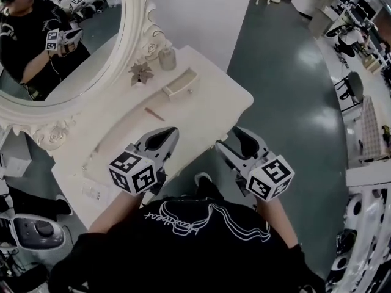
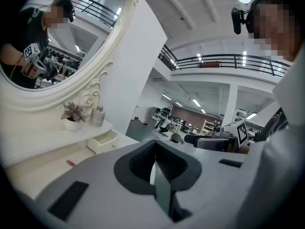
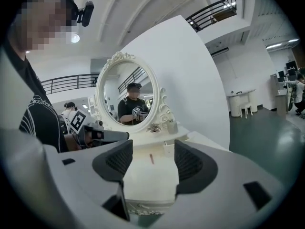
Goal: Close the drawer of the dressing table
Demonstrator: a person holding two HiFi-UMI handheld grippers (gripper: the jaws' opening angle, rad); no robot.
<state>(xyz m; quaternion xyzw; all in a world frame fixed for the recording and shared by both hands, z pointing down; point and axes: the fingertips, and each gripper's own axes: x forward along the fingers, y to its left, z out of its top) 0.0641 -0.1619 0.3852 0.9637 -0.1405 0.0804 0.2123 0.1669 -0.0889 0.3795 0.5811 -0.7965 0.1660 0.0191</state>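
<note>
The white dressing table [image 1: 116, 133] stands under an oval mirror [image 1: 67, 60]. Its small drawer [image 1: 180, 83] sits pulled out from the raised shelf at the back; it also shows as an open box in the left gripper view [image 2: 106, 141] and as a small white block in the right gripper view [image 3: 168, 149]. My left gripper [image 1: 164, 138] hangs over the table's front edge, well short of the drawer, with its dark pads [image 2: 143, 161] pressed together and nothing between them. My right gripper [image 1: 239, 140] floats off the table's right front edge, its jaws apart and empty [image 3: 151, 163].
On the shelf beside the drawer stand a small potted plant [image 1: 140, 73] and a glass bottle [image 1: 167, 58]. A thin reddish stick [image 1: 154, 114] lies on the tabletop. Grey-green floor [image 1: 287, 102] lies to the right, with a chair [image 1: 354, 87] farther off.
</note>
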